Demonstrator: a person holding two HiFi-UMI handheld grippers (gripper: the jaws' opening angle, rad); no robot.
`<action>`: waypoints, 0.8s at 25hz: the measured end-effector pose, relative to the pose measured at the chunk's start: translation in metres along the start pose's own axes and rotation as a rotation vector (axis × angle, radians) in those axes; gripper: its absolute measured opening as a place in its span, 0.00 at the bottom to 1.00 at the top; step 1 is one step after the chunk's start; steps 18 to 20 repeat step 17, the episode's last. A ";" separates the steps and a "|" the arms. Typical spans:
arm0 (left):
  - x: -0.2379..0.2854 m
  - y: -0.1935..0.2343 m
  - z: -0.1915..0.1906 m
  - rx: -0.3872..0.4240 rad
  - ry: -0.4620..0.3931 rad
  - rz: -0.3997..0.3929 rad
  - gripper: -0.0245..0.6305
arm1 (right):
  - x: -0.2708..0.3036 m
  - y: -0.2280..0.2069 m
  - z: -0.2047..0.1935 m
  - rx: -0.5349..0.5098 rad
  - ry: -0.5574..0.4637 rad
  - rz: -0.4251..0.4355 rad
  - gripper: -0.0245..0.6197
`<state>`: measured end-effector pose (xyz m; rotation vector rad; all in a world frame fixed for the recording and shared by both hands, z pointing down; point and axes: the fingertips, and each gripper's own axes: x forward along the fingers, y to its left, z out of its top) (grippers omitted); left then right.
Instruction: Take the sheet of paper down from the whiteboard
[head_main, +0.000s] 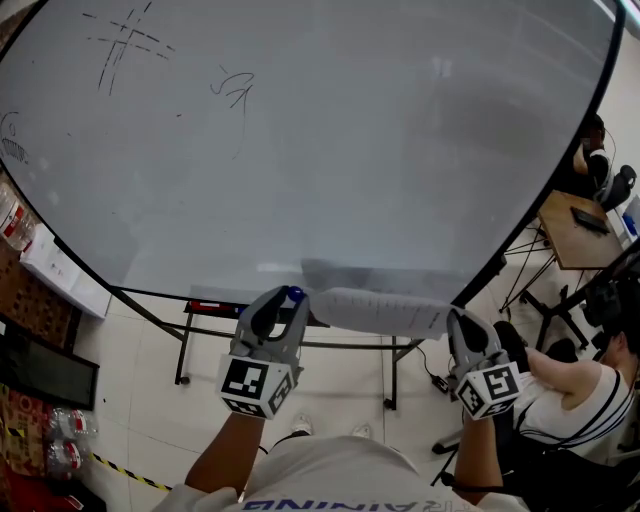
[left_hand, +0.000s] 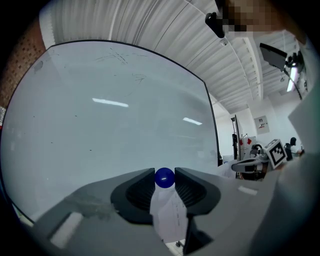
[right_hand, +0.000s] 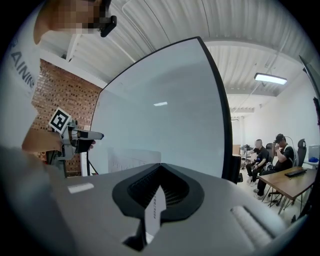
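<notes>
Paper spanned the gap between both grippers: the sheet of paper (head_main: 380, 312) was held nearly level, low in front of the whiteboard (head_main: 330, 150), about at the board's bottom edge in the head view.

The left gripper (head_main: 283, 301) gripped the sheet's left end. Its jaws stood fairly wide because a round blue magnet (head_main: 295, 294) sat between their tips, touching both. In the left gripper view the printed paper (left_hand: 170, 215) ran down between the same jaws just under the magnet (left_hand: 164, 178).

The right gripper (head_main: 457, 322) had the sheet's right end. Its jaws were pressed fully together on the thin edge of the paper (right_hand: 155, 210), which stood on edge between the ribbed pads.

Both grippers pointed level toward the board, and each showed its marker cube to the head camera.

The board itself was bare apart from faint marker scribbles (head_main: 125, 40) near its top left. Its dark stand (head_main: 215, 310) showed under the lower edge.

To the right, a wooden desk (head_main: 570, 235) stood well apart from the board. Seated people (right_hand: 270, 152) were in view beside it. A brick wall (right_hand: 65, 100) lay past the board's left side.
</notes>
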<state>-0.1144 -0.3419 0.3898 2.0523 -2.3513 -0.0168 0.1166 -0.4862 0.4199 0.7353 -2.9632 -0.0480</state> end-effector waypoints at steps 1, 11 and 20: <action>0.001 0.000 -0.001 0.001 0.003 -0.002 0.24 | 0.000 -0.001 0.000 -0.002 0.001 -0.003 0.05; 0.007 -0.002 -0.009 0.004 0.025 -0.012 0.24 | 0.003 -0.003 -0.002 0.001 0.006 -0.011 0.05; 0.010 -0.004 -0.009 -0.006 0.024 -0.023 0.24 | 0.002 -0.005 0.000 -0.001 0.003 -0.018 0.05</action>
